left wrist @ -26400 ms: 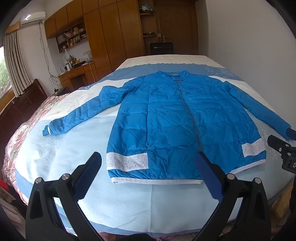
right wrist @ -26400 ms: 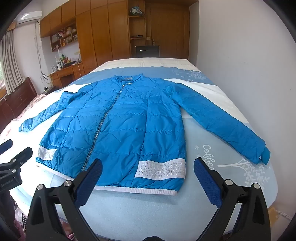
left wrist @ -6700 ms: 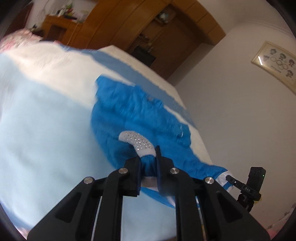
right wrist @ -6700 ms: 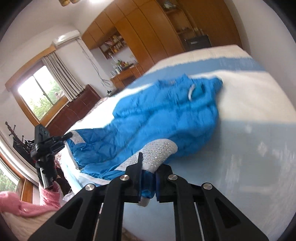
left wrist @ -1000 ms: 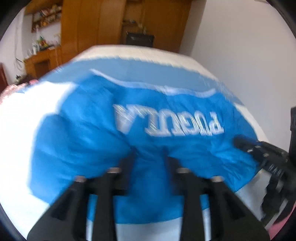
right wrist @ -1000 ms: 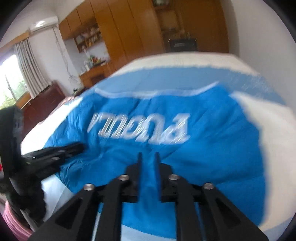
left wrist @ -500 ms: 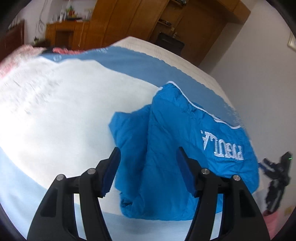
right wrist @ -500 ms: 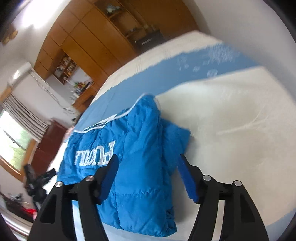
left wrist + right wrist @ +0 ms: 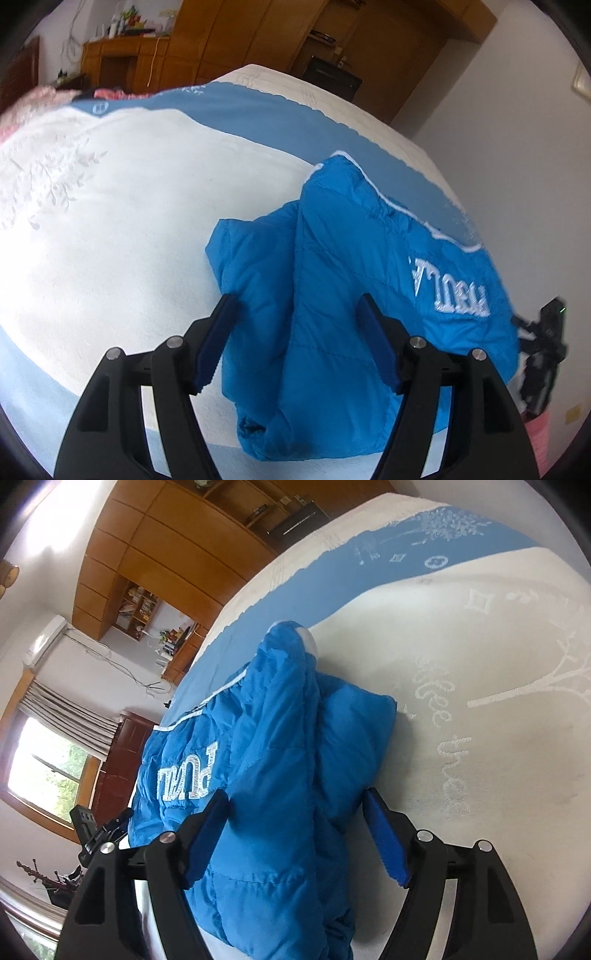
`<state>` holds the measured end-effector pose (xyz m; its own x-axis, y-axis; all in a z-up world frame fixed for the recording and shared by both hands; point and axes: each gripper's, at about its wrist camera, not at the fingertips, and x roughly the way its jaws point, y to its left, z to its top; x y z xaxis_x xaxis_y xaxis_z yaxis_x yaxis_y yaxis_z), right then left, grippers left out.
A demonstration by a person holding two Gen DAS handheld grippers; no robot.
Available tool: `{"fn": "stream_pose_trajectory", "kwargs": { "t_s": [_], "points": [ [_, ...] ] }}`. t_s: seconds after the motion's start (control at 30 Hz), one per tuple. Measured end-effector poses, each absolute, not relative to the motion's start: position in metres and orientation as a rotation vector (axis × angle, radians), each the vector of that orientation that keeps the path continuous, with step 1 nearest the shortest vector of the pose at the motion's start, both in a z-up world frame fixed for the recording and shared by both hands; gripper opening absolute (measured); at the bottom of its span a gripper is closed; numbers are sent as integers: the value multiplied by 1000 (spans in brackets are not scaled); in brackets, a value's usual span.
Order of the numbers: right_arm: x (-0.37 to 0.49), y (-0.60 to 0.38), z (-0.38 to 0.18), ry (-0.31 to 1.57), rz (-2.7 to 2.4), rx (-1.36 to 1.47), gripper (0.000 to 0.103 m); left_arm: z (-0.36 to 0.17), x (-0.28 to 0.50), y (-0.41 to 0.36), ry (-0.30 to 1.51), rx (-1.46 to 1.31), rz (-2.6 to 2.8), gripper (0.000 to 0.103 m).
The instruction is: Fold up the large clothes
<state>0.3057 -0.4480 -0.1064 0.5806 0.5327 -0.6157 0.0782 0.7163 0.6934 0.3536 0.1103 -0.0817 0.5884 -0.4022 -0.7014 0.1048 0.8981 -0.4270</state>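
- Jacket (image 9: 332, 295), blue and puffy, is seen folded in a bundle on the bed (image 9: 110, 221).
- Left gripper (image 9: 299, 343) is opening, and nothing is pinched; the puffy fold could spring back up.
- Right gripper (image 9: 295, 834) is opening too, its pads off the cloth.
- A window is shown only in the right view.

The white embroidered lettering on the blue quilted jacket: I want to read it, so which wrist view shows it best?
The right wrist view: the white embroidered lettering on the blue quilted jacket sits large and sharp, though its far end is cut off by a fold. The left wrist view shows the lettering smaller, slanted and near the picture's edge.
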Motion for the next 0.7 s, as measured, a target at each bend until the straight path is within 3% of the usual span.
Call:
{"fn": "stream_pose_trajectory", "kwargs": {
  "t_s": [0.7],
  "points": [
    [334, -432, -120, 976, 382, 738, 75, -117, 378, 107, 1004, -502, -447, 74]
  ]
}}
